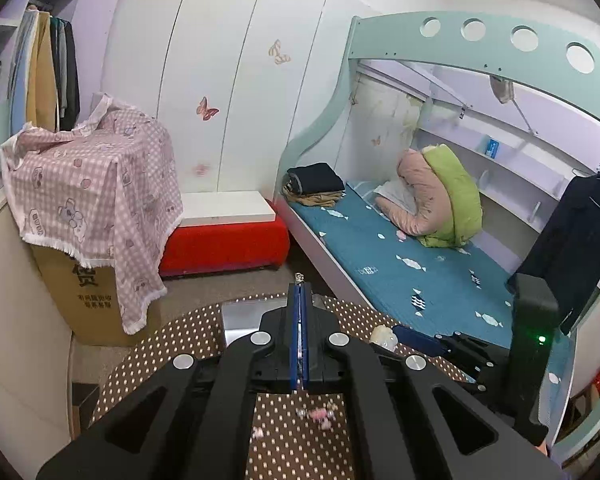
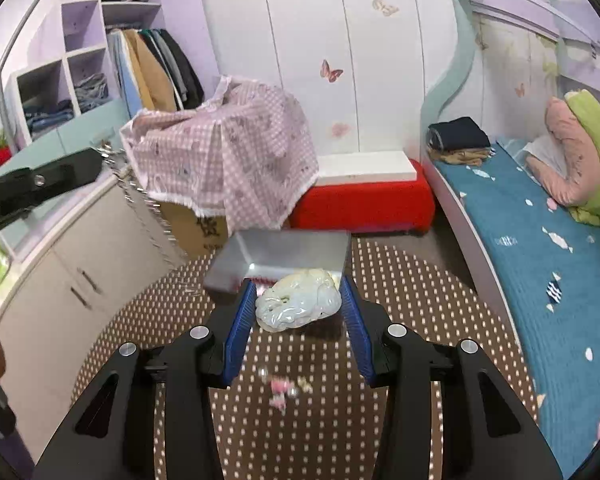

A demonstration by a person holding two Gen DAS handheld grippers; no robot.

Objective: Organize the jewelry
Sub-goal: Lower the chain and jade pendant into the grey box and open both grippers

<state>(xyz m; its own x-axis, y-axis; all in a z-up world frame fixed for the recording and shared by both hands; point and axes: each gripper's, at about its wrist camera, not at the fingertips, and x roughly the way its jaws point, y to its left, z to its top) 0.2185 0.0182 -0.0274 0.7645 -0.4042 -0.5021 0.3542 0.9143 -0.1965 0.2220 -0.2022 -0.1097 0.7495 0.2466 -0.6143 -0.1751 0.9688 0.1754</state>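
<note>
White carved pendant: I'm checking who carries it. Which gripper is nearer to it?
Right. The right gripper has its pads on the pendant from both sides; the left gripper, shut on a chain, sits off to the pendant's left.

Home bedroom: bunk bed [image 1: 400,264] with quilt [image 1: 436,196], butterfly-decal wardrobe [image 2: 312,52], hanging clothes [image 2: 156,68], shelves.
</note>
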